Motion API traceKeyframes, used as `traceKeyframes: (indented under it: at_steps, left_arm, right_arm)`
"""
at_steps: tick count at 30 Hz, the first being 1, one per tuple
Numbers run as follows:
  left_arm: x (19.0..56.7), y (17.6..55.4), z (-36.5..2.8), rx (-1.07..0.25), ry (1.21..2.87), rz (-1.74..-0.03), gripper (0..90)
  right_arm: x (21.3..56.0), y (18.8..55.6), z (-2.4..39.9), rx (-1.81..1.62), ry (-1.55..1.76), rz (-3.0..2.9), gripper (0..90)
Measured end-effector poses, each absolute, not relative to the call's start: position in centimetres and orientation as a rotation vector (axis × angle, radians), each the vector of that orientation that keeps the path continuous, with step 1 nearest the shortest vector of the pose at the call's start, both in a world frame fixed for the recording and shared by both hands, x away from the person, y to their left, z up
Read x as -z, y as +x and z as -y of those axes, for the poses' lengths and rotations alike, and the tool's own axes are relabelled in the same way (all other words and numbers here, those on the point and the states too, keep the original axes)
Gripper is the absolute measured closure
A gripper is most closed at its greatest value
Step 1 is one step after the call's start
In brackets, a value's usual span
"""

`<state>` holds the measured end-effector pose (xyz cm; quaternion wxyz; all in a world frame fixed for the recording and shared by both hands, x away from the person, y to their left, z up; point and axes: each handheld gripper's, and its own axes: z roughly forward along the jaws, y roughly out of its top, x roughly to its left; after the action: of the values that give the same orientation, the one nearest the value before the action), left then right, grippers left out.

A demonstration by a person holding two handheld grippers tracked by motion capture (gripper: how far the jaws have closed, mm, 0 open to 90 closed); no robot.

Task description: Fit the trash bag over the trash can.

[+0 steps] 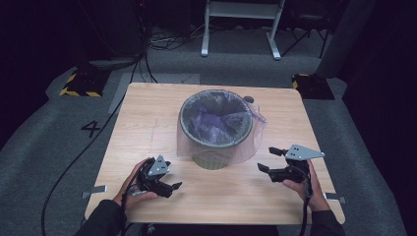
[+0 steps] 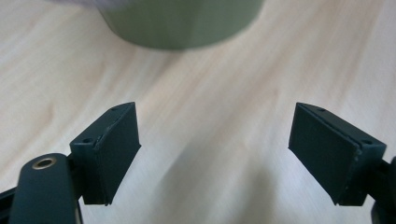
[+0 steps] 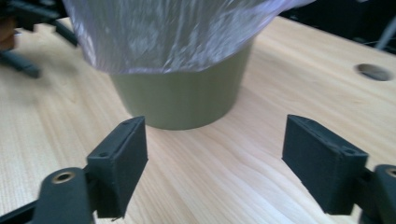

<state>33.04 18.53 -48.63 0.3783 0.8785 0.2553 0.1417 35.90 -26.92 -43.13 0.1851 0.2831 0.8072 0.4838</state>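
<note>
Bin point(image 1: 216, 129) sits mid-table point(image 1: 147, 113) with its thin bag point(image 1: 248, 147) draped over the rim. Left gripper point(image 1: 173, 178) at seven o'clock of it, right gripper point(image 1: 269, 160) at four o'clock. Both gape wide, gripping nothing, clear of the bin.

Obstacle, single: olive bin point(image 1: 212, 156) with a loose purple liner point(image 1: 216, 120), standing between the left tongs point(image 1: 169, 188) and the right tongs point(image 1: 269, 160), ahead of both and apart from each.
Overhang: liner skirt drapes outward past the bin wall, widest on the right tongs' side.
Free room: bare surface point(image 1: 147, 118) under and between each pair of open jaws; open strip of surface between the two tongs, on the near side of the bin.
</note>
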Motion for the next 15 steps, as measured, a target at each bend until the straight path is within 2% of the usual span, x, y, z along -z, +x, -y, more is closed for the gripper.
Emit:
traceKeyframes:
  at_steps: [6, 12, 15]
  left_arm:
    - [49.4, 32.3, -19.2, -0.354, 2.264, -0.687, 15.6]
    - [49.9, 32.6, -19.2, -0.370, 2.303, -0.694, 15.7]
    - [50.1, 33.1, -19.2, -0.323, 2.290, -0.700, 15.3]
  right_arm:
    - [39.9, 35.2, 27.5, -1.383, 0.780, -2.213, 20.4]
    - [35.2, 35.6, 26.6, -1.448, 0.666, -2.160, 19.7]
    - [33.4, 36.2, 26.3, -1.469, 0.664, -2.144, 19.6]
